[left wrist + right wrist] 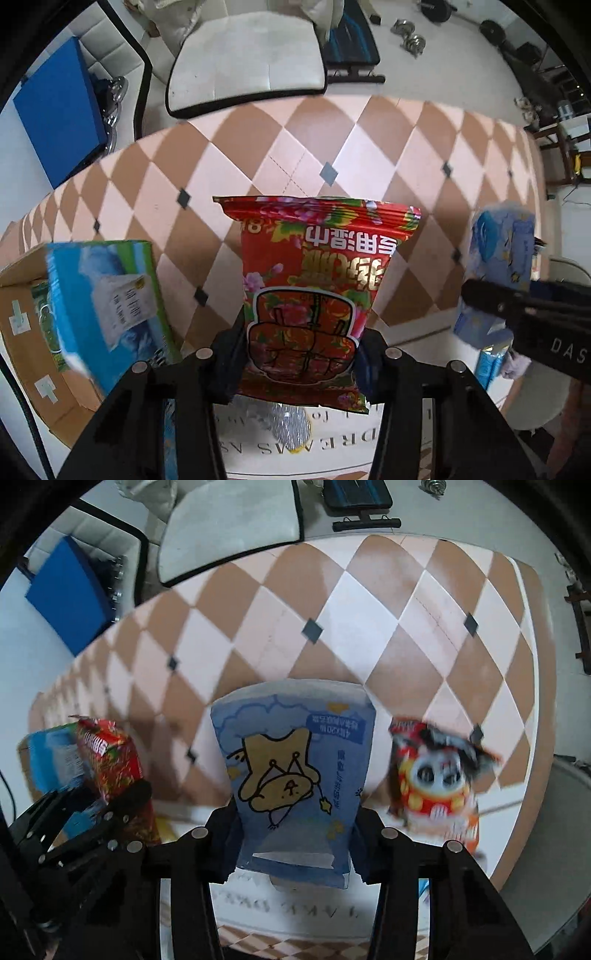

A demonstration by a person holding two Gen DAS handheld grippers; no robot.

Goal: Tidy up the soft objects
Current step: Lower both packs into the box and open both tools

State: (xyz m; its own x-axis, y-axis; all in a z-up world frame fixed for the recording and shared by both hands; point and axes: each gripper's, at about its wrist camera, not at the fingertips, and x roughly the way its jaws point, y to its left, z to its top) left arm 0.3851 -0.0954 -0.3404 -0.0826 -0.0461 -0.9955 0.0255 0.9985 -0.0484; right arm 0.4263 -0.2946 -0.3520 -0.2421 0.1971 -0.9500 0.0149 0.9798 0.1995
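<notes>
Right now we hold one soft pack in each gripper, lifted clear above the diamond-tiled table [229, 147]. Our left gripper [301, 347] is clenched on the red floral plastic wet-wipe pack [317, 280], pinching its lower half so it stands upright. Our right gripper [295, 830] grips the blue cartoon-bear tissue pack [295, 775] likewise. We judge both are headed for the open cardboard box [22, 314] at left, where a blue-green tissue pack [107, 306] already stands.

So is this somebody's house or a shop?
Probably a home, in a living room that doubles as a gym: a cream cushioned sofa, dumbbells on the floor, and a checkered play mat.
</notes>
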